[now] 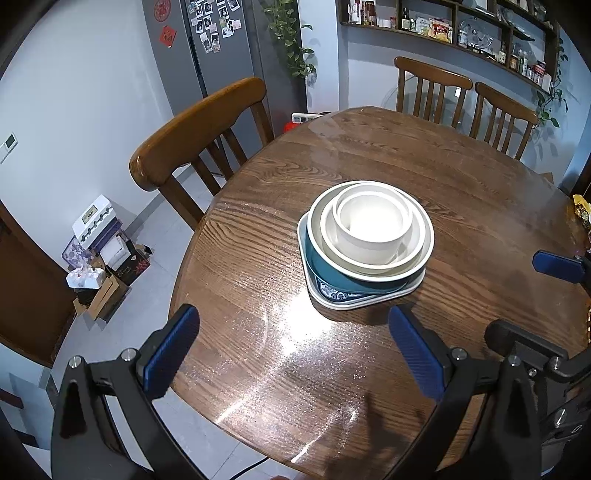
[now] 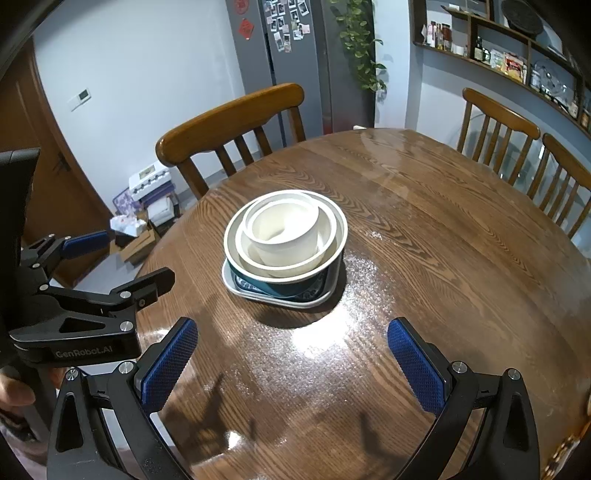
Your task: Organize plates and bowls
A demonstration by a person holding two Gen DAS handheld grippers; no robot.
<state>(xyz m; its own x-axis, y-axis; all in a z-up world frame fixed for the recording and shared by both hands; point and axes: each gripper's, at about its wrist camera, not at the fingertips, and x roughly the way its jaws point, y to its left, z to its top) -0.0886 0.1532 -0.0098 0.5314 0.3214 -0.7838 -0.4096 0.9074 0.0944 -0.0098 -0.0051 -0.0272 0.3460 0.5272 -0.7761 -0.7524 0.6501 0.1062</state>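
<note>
A stack of dishes stands in the middle of the round wooden table (image 1: 461,177). At the bottom lies a white squarish plate (image 1: 369,301) with a blue pattern. On it sits a teal bowl (image 1: 328,267) with white bowls nested inside, the smallest white bowl (image 1: 371,225) on top. The stack also shows in the right wrist view (image 2: 284,243). My left gripper (image 1: 295,354) is open and empty, short of the stack. My right gripper (image 2: 295,365) is open and empty, also short of the stack. The left gripper shows at the left of the right wrist view (image 2: 122,266).
Wooden chairs stand around the table, one at the far left (image 1: 199,129) and two at the far right (image 1: 465,99). A grey fridge (image 1: 207,55) and wall shelves (image 1: 461,33) are behind. Boxes (image 1: 103,258) lie on the floor at left.
</note>
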